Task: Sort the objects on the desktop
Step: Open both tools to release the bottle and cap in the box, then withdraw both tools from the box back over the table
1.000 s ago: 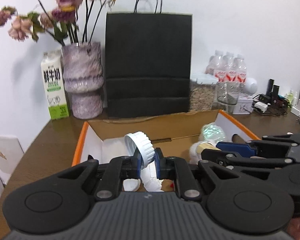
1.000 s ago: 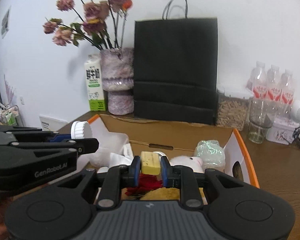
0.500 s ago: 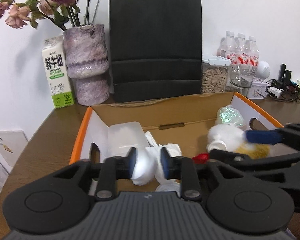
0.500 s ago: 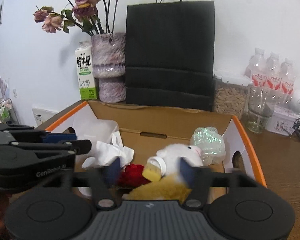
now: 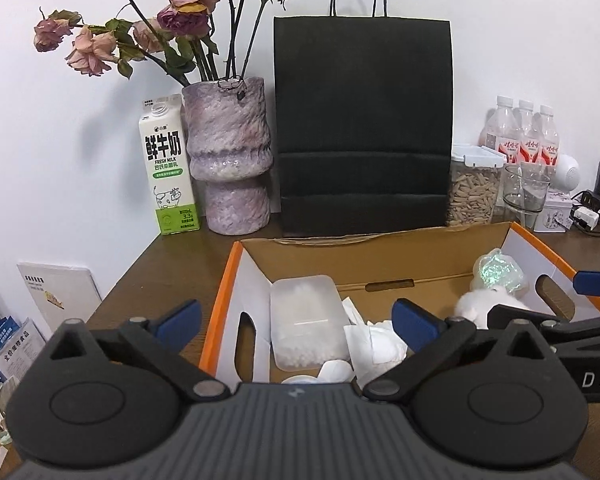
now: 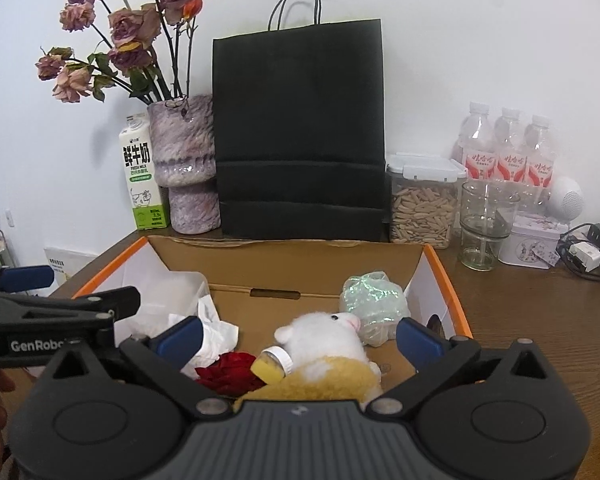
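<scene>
Behind the cardboard box point(image 6: 440, 276), upper frame: black bag point(image 6: 300, 132), vase point(image 6: 186, 168), seed jar point(image 6: 422, 200). Left gripper point(image 5: 296, 320) and right gripper point(image 6: 298, 334) jaws opening, both empty. Plush toy point(image 6: 328, 344) fills lower center.

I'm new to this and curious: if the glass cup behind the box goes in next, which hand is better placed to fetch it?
Probably the right gripper: the glass cup stands past the box's right corner, on its side. Both grippers' jaws are opening, nothing between them.

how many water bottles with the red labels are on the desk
3, standing in a tight row at the back right against the wall: left bottle, middle bottle, right bottle, behind the seed jar and empty glass. More could be hidden behind them.
</scene>
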Demonstrator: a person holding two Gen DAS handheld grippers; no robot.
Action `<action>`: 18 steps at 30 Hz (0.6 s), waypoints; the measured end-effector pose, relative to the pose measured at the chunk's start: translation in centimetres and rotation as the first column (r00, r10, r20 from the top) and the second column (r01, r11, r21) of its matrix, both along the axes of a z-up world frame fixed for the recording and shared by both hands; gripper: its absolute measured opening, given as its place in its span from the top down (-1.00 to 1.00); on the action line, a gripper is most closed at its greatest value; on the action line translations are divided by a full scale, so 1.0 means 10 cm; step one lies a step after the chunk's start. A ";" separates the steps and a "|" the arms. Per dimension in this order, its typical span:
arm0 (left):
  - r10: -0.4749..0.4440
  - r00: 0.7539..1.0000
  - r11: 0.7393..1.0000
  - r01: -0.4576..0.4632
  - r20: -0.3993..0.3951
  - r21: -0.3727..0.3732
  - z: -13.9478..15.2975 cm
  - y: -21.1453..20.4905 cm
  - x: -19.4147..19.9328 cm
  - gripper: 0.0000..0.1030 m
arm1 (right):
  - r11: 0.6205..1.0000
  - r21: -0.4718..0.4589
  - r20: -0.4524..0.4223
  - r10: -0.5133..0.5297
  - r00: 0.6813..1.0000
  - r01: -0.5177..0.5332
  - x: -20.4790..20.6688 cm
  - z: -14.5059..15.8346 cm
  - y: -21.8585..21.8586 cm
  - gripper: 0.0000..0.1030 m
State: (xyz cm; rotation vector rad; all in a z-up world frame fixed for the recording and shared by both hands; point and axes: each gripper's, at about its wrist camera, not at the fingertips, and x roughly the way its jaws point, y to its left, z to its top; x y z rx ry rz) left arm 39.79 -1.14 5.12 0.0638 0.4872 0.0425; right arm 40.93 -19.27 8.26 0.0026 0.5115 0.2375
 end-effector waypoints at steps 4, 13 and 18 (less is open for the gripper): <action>0.004 1.000 1.000 -0.004 0.005 0.004 0.02 -0.01 -0.03 -1.00 | 1.000 0.001 0.009 0.000 1.000 0.000 -0.03 0.04 0.00 -1.00; 0.006 1.000 1.000 -0.006 0.009 -0.014 0.13 0.03 -0.18 -1.00 | 1.000 -0.006 0.041 0.003 0.999 -0.003 -0.18 0.18 0.01 -1.00; 0.016 1.000 1.000 -0.016 0.017 -0.014 0.22 0.11 -0.35 -1.00 | 1.000 -0.017 0.066 0.000 0.998 0.001 -0.35 0.29 -0.04 -1.00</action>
